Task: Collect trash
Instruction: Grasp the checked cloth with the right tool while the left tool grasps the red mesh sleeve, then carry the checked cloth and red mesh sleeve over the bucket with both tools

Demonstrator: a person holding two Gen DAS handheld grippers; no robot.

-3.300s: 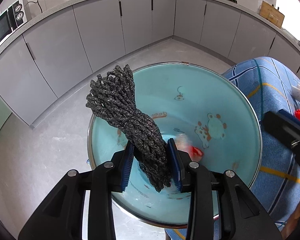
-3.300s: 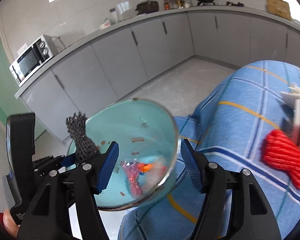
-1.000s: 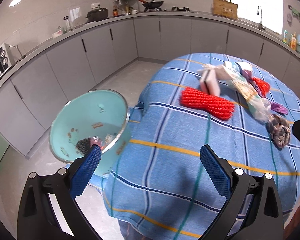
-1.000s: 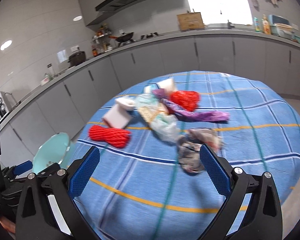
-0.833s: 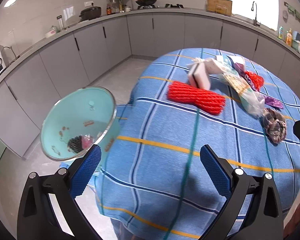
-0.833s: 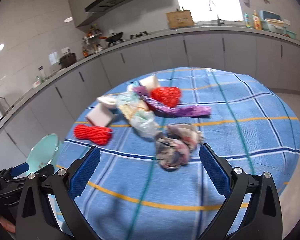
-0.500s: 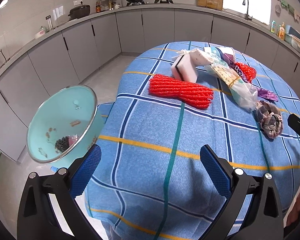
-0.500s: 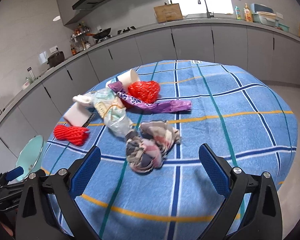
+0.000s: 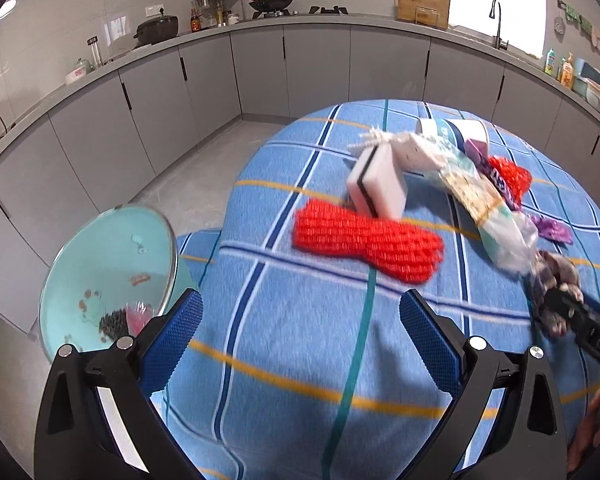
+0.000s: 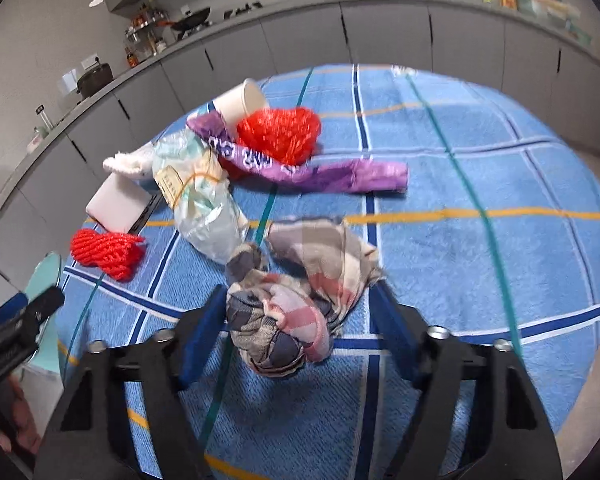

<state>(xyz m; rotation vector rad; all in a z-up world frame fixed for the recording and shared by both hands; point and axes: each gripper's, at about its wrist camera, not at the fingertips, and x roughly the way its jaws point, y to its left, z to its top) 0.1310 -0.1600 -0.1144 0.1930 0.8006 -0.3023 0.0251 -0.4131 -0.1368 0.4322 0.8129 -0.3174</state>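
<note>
As the right gripper (image 10: 296, 320) straddles the rag (image 10: 296, 292), the step in hand looks like a pick-up of the next bit of trash. Its jaws have just been closing, the rag lies between them, and the left pad is at the cloth while the right one shows a gap; they are about half open and nothing is held yet.

From the left: the bin (image 9: 108, 276) stands on the floor just beside the table (image 9: 300, 360), with a dark net and a pink scrap already at its bottom. The left gripper (image 9: 300, 340) hovers over the near table edge, jaws wide apart and empty.

Farther right lie a red net (image 9: 364, 236), a sponge (image 9: 380, 184), a clear bag (image 9: 484, 204), a cup (image 10: 240, 100), a purple wrapper (image 10: 320, 172), a second red net (image 10: 280, 132), then the rag nearest the right gripper.

Counted: two red nets, one each of sponge, bag, cup, wrapper and rag, so seven pieces on the table and two in the bin.

The next move probably calls for closing fully on the rag, lifting it clear, and carrying it left to the bin.
</note>
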